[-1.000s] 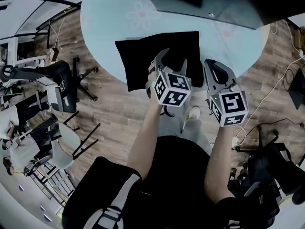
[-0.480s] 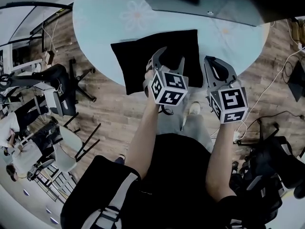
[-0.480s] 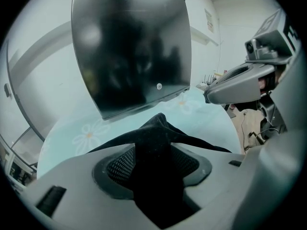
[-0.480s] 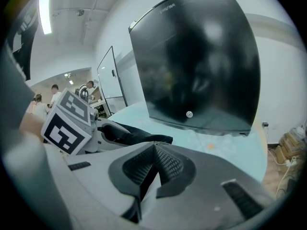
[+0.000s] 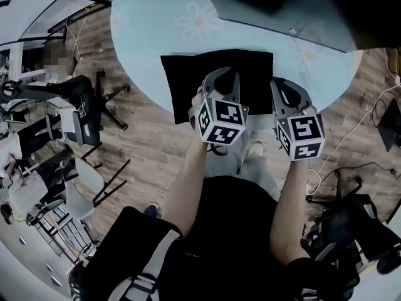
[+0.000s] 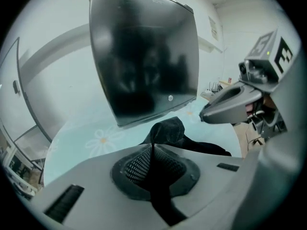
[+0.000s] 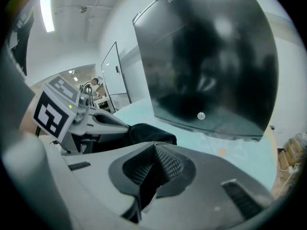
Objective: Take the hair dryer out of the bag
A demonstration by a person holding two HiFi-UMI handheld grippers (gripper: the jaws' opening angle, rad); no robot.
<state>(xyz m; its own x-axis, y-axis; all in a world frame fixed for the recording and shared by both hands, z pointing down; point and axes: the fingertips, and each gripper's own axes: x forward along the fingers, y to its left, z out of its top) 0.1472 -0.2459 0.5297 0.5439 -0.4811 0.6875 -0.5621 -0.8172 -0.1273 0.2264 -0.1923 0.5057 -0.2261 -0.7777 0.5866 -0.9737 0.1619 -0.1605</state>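
Two tools: left tool just closed, pinching a raised fold of one black bag; right tool shut, empty, at bag's right edge; dryer out of sight. One dark screen behind. Round pale counter, flower print; wood floor, chairs left. Second ago: left tool wide.

The left gripper and the right gripper have light grey plastic bodies; each one carries a cube with black and white square markers; the pads are dark, with fine mesh pattern; the person wears a black top, white stripes on its short sleeve.
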